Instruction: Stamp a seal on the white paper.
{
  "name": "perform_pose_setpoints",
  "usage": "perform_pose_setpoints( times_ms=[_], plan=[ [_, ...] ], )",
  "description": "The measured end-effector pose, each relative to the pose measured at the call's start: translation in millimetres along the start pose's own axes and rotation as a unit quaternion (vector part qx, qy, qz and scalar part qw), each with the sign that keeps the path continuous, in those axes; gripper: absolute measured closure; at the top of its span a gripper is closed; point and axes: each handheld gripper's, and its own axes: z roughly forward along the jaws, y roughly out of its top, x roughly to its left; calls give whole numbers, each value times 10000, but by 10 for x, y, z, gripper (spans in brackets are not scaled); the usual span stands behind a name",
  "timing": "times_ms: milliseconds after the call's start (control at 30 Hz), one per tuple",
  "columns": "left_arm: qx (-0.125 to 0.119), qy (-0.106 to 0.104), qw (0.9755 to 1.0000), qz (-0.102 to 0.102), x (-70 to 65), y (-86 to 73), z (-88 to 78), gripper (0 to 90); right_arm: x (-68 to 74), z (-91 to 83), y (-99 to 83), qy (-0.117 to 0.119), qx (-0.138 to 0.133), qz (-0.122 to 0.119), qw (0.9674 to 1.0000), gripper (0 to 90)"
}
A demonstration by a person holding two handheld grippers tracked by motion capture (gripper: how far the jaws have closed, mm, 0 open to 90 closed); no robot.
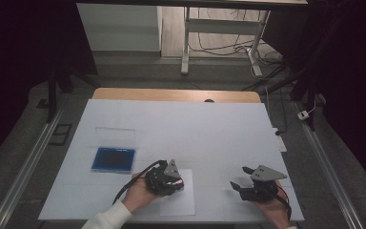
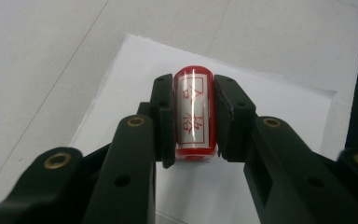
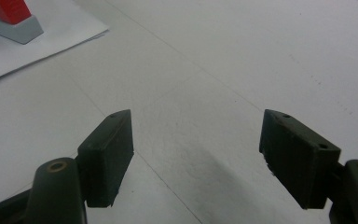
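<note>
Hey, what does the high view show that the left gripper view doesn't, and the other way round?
High view alone: the blue ink pad with its clear lid behind it, the right gripper open over the white table cover, and the floor beyond the table.

Left gripper view alone: the red stamp close up, clamped between the black fingers, with red characters on its label.

Both: the left gripper over the sheet of paper near the table's front edge.
</note>
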Motion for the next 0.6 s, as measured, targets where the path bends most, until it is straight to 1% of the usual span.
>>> perform_pose_setpoints(
  times_ms=[600],
  plan=[
    [-21, -1, 10000, 13, -2, -9, 5, 709, 0, 7, -1, -2, -3, 11, 10000, 252]
  ],
)
